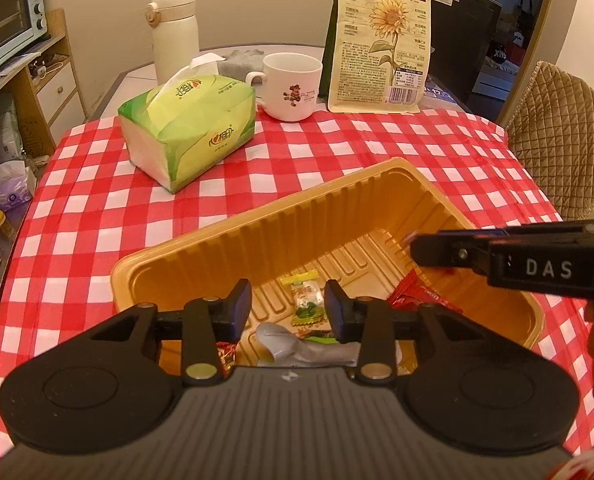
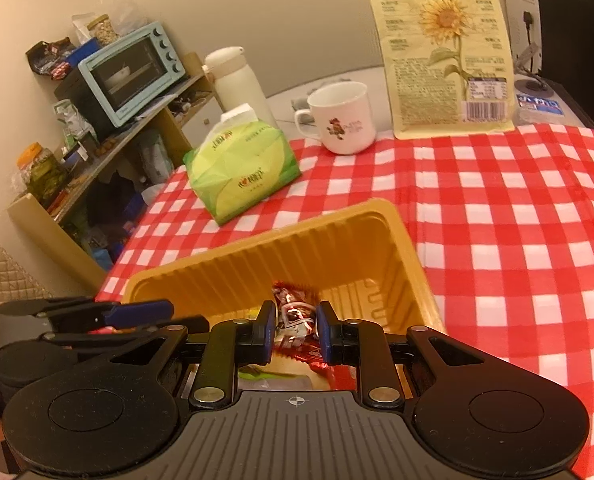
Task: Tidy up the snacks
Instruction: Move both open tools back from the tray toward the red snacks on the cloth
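**A:** Your left gripper [image 1: 288, 307] hangs over the near end of the yellow plastic tray [image 1: 257, 224] with its jaws apart and nothing pressed between the pads. A green-and-white wrapped candy [image 1: 305, 298] lies on the tray floor straight below the gap, free of both fingers.

**B:** And my right one?

**A:** Your right gripper [image 2: 296, 330] is clamped on a red-wrapped snack [image 2: 295, 316]; the pads pinch it from both sides, and it sits above the inside of the tray, by the tray's near wall. In the left wrist view that gripper reaches in from the right edge, over the tray's right side.

**B:** What else is in the tray?

**A:** A red packet [image 1: 411, 294] against the right wall, a grey foil packet [image 1: 297, 346] at the near end just under your left gripper, and a bit of red wrapper at the near left. I cannot tell what brand any of them is.

**B:** Where does the tray itself sit?

**A:** On the red-and-white checked tablecloth [image 1: 97, 208], towards the near edge of the table, turned at an angle so one corner points to the far side. Beyond it, towards the far left, lies a green tissue pack [image 1: 187, 128]. A white mug [image 1: 291, 86] stands at the cloth's far edge, and just right of it a sunflower seed bag [image 1: 381, 36] stands upright. A white thermos bottle [image 1: 173, 34] stands behind the tissue pack, off the cloth.

**B:** Beside the table?

**A:** A wooden shelf with a pale blue toaster oven [image 2: 131, 72] on top, to the left.
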`<action>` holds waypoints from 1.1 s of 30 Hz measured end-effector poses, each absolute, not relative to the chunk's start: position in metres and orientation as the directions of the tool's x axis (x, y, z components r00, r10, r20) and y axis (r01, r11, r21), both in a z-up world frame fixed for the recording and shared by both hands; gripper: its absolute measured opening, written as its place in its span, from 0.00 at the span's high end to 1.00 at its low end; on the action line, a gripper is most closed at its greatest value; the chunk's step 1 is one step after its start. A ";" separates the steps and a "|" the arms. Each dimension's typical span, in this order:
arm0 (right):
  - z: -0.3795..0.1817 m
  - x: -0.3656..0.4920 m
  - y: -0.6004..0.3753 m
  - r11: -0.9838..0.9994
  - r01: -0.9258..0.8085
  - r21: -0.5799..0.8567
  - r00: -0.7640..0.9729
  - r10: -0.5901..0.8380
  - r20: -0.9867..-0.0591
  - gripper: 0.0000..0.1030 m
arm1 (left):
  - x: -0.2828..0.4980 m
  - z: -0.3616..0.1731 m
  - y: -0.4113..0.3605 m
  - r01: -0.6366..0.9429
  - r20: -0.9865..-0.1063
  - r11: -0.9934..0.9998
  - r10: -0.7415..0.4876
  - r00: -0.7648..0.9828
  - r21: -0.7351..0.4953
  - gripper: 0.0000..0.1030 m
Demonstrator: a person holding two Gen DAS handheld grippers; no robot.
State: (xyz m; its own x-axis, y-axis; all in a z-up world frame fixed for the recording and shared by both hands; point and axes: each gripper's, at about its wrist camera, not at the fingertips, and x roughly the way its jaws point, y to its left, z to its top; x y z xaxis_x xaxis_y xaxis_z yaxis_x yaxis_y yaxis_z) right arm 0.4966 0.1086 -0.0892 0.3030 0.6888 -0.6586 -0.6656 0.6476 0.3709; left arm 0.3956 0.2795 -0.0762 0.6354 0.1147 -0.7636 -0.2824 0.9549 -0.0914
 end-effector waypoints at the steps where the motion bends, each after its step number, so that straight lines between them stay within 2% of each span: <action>1: -0.089 0.496 0.110 0.644 -0.666 0.376 0.301 0.694 -0.654 0.77 | 0.394 -0.076 0.280 -0.286 -0.764 0.953 0.114 0.635 -0.096 0.53; 2: -0.088 0.496 0.111 0.643 -0.665 0.380 0.301 0.696 -0.651 0.74 | 0.392 -0.075 0.281 -0.292 -0.765 0.951 0.111 0.634 -0.104 0.50; 4: -0.087 0.494 0.111 0.642 -0.664 0.383 0.306 0.701 -0.645 0.42 | 0.387 -0.073 0.282 -0.300 -0.765 0.946 0.103 0.636 -0.122 0.47; 5: -0.086 0.493 0.110 0.642 -0.662 0.387 0.314 0.706 -0.635 0.38 | 0.386 -0.072 0.282 -0.301 -0.765 0.946 0.103 0.636 -0.123 0.47; 9: -0.079 0.489 0.101 0.643 -0.650 0.404 0.328 0.718 -0.614 0.31 | 0.376 -0.066 0.279 -0.298 -0.759 0.947 0.109 0.642 -0.116 0.39; 11: -0.076 0.488 0.095 0.647 -0.635 0.422 0.327 0.720 -0.612 0.27 | 0.370 -0.062 0.277 -0.297 -0.754 0.947 0.107 0.648 -0.120 0.38; 13: -0.072 0.486 0.086 0.649 -0.625 0.433 0.336 0.725 -0.601 0.18 | 0.365 -0.058 0.274 -0.299 -0.750 0.946 0.107 0.653 -0.125 0.32; 15: -0.068 0.482 0.077 0.656 -0.618 0.433 0.351 0.723 -0.595 0.12 | 0.358 -0.054 0.271 -0.301 -0.744 0.945 0.109 0.659 -0.128 0.30; 22: -0.057 0.466 0.044 0.673 -0.595 0.440 0.376 0.717 -0.588 0.05 | 0.332 -0.037 0.252 -0.304 -0.723 0.943 0.117 0.681 -0.134 0.25; 33: -0.045 0.417 -0.022 0.676 -0.585 0.447 0.398 0.720 -0.568 0.05 | 0.272 -0.018 0.206 -0.318 -0.701 0.938 0.135 0.701 -0.137 0.24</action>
